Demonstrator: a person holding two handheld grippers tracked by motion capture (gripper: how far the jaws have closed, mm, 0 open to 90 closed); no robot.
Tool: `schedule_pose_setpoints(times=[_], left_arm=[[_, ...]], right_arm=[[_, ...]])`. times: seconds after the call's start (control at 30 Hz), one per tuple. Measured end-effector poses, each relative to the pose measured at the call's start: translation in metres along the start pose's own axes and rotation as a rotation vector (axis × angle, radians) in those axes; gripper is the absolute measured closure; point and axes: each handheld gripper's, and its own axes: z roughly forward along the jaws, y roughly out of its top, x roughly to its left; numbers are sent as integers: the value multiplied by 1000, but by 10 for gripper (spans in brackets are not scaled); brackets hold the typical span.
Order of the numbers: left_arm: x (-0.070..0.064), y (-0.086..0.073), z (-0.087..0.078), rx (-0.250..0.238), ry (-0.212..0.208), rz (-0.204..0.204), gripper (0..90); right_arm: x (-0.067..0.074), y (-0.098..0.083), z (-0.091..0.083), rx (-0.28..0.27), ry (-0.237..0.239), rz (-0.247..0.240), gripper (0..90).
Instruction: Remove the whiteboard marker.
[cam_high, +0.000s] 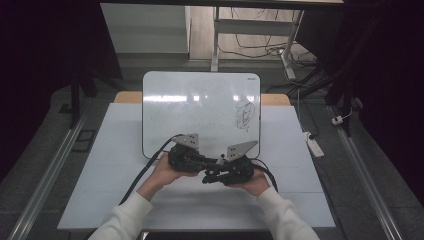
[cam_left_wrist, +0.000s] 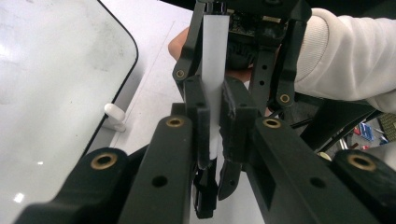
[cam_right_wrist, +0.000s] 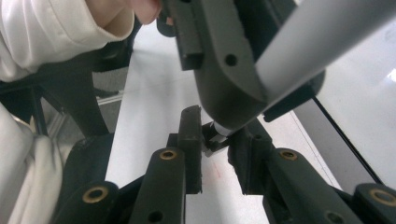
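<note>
Two tongs meet tip to tip at the near middle of the white bench (cam_high: 120, 165), each held in a hand with a white sleeve coming in from the near edge. The left tongs (cam_high: 202, 161) are clamped on a white marker (cam_left_wrist: 215, 60), its pale barrel pinched between the pads and running away toward the other hand. The right tongs (cam_high: 209, 176) have their jaws drawn in around the marker's near tip (cam_right_wrist: 219, 133), which sits in the narrow gap between them; whether both pads press on it I cannot tell, since the left tongs' dark body covers much of that spot. Cables trail from both tools back toward the person. Just left of the tongs in the left gripper view, a small white cap (cam_left_wrist: 114, 114) lies on the bench beside the whiteboard's rounded corner. Farther off, the whiteboard (cam_high: 200, 110) lies flat on the bench, with a black scribble (cam_high: 244, 115) at its right side. Beyond it stand table legs and loose cables on the floor.
</note>
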Motion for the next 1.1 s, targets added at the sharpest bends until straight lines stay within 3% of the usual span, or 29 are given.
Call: schedule_pose_setpoints(times=[0.2,0.43,0.47,0.5,0.53,0.57,0.6,0.63,0.73,0.83,1.1], left_arm=[[0,0,-1,-30,41,-5,784],[0,1,-6,-61,88,-29,655],[0,2,-8,-68,103,-34,622],[0,2,-10,-71,123,-41,533],[-1,2,-13,-74,142,-46,515],[-2,2,-20,-73,185,-52,484],[-2,2,-20,-73,185,-52,447],[-4,2,-24,-67,211,-55,447],[-11,-3,-35,-19,291,-47,336],[-20,-15,-46,0,375,-51,311],[-37,-43,-66,1,440,-99,292]], right_arm=[[-1,0,1,-39,-50,55,776],[0,0,1,-56,-112,58,778],[0,0,1,-63,-122,56,778],[0,0,-1,-80,-141,60,778],[0,0,-2,-85,-155,62,778],[0,0,-4,-94,-167,63,779],[-1,0,-6,-107,-176,66,778],[-1,0,-6,-107,-176,66,778],[-3,-1,-17,-150,-224,81,779],[-3,-1,-22,-167,-248,83,779],[-6,-1,-41,-228,-335,86,778]])
